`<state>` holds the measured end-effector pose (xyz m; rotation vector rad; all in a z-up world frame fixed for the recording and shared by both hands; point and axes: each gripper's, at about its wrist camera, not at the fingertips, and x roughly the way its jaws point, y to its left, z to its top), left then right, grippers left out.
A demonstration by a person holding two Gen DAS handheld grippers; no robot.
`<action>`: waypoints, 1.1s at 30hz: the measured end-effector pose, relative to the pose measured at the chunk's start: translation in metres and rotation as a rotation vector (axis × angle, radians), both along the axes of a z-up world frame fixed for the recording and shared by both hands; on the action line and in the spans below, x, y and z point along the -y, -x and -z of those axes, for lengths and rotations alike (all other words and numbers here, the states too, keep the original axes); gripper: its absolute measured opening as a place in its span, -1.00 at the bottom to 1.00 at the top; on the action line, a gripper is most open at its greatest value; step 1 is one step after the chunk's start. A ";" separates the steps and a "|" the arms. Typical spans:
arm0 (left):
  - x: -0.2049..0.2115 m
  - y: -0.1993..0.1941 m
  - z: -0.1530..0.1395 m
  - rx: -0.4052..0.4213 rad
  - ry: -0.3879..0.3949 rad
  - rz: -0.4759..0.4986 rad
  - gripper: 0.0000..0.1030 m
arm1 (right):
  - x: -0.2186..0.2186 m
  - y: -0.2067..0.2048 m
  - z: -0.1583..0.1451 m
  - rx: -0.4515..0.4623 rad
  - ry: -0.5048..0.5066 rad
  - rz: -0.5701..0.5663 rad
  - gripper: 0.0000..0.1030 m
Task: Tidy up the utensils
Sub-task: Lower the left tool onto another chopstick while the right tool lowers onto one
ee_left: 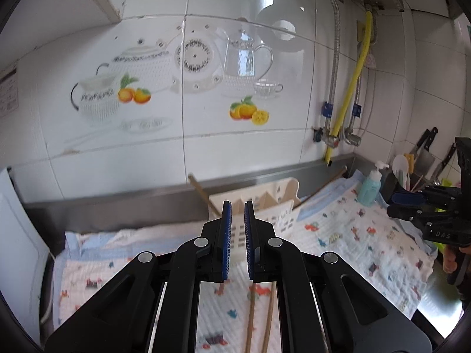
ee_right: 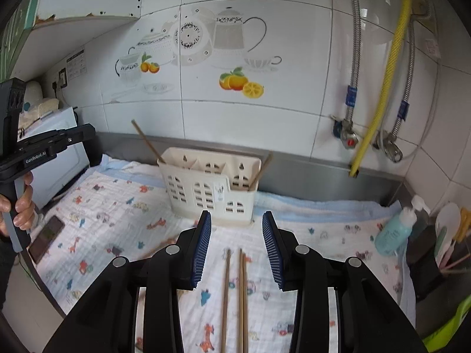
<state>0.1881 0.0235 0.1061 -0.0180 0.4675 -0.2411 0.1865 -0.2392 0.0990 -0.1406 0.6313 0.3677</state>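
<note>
My right tongs (ee_right: 237, 245) hang spread wide and empty over a pair of long brown wooden chopsticks (ee_right: 234, 297) that lie side by side on the white cartoon-print cloth (ee_right: 117, 214) covering the tabletop. My left tongs (ee_left: 237, 239) are nearly pressed together, with a narrow gap and nothing in it; they hover above the same cloth, with the pair just below them.

The cream slotted plastic utensil holder (ee_right: 210, 186) stands near the back wall. One chopstick (ee_right: 147, 142) already leans out of its left end and another (ee_right: 260, 170) out of its right, so I judge the sorting partly done, with the pair on the cloth left to lift in.

The loose pair runs off the bottom edge in both views, so I cannot see its full length. A thin brown streak beside my right tongs' left finger may be another stick, but it is too blurred to tell. The holder's compartments are hidden behind its front wall.
</note>
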 end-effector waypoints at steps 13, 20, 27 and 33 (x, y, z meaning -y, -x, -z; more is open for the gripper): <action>-0.018 0.051 0.079 -0.125 0.052 0.004 -0.82 | 0.039 0.055 0.090 -0.116 -0.006 0.075 -0.52; -0.014 0.064 0.118 -0.190 0.029 0.024 -0.82 | 0.050 0.057 0.140 -0.198 0.034 0.099 -0.66; -0.013 0.063 0.154 -0.278 0.017 0.024 -0.82 | 0.050 0.052 0.170 -0.261 0.015 0.098 -0.71; -0.016 0.062 0.174 -0.325 0.012 0.014 -0.82 | 0.049 0.046 0.182 -0.287 0.017 0.093 -0.78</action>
